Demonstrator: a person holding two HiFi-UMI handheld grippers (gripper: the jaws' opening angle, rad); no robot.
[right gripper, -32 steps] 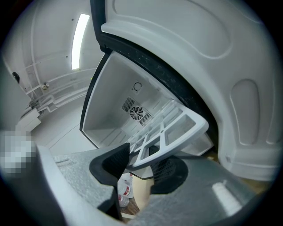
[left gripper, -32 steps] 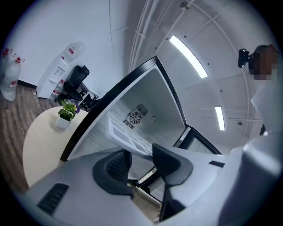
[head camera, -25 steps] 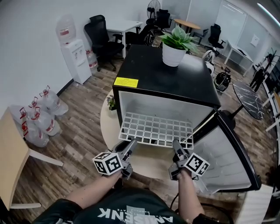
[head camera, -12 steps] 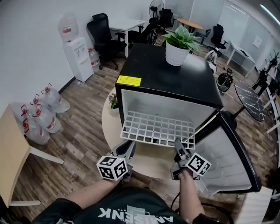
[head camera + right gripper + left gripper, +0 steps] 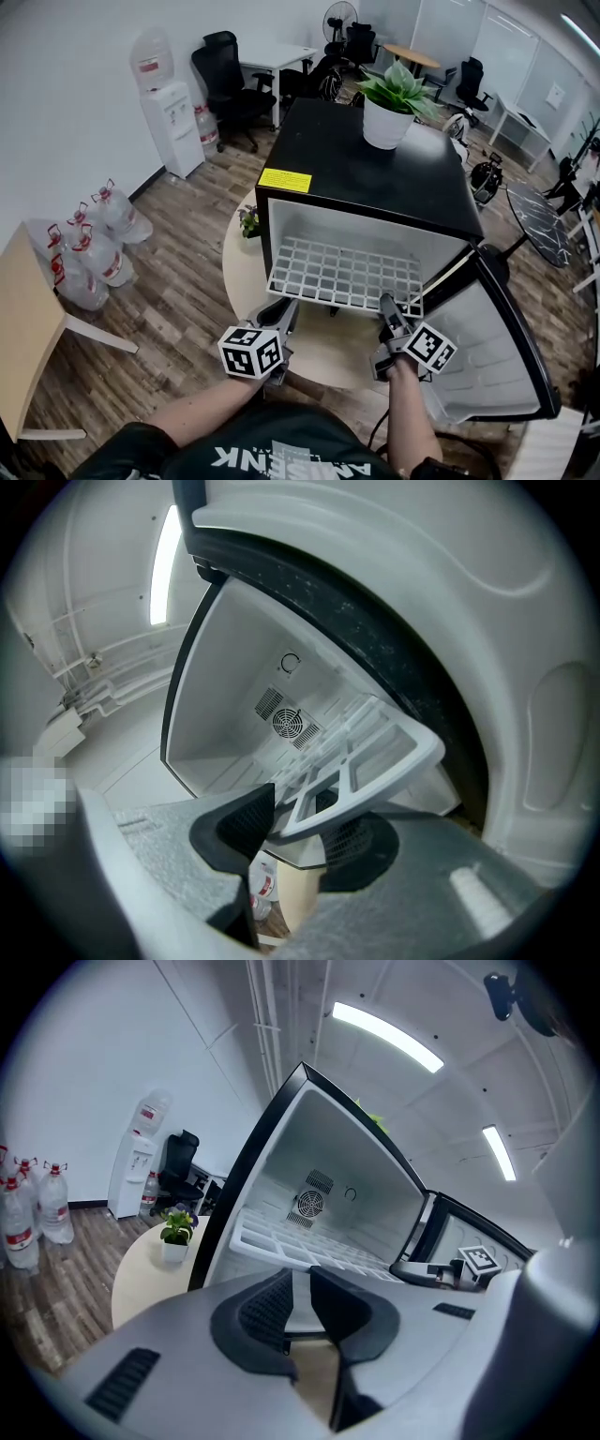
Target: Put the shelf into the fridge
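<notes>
A white grid shelf (image 5: 342, 277) lies partway inside the open black fridge (image 5: 375, 178), with its front edge sticking out. My left gripper (image 5: 284, 312) is shut on the shelf's front left corner. In the left gripper view the shelf's white rim (image 5: 298, 1299) sits pinched between the dark pads (image 5: 267, 1307). My right gripper (image 5: 385, 305) holds the front right corner. In the right gripper view that corner of the shelf (image 5: 375, 752) runs across between the pads (image 5: 246, 822), with the fridge's back wall and fan beyond it.
The fridge stands on a round beige table (image 5: 244, 272), its door (image 5: 497, 356) swung open to the right. A potted plant (image 5: 389, 103) sits on top and a small plant (image 5: 249, 221) beside it. Water bottles (image 5: 89, 248) and a dispenser (image 5: 173, 112) stand at the left.
The left gripper's jaws, wide apart a second ago, have closed onto the shelf's front left corner. The right gripper keeps its hold on the other corner.
</notes>
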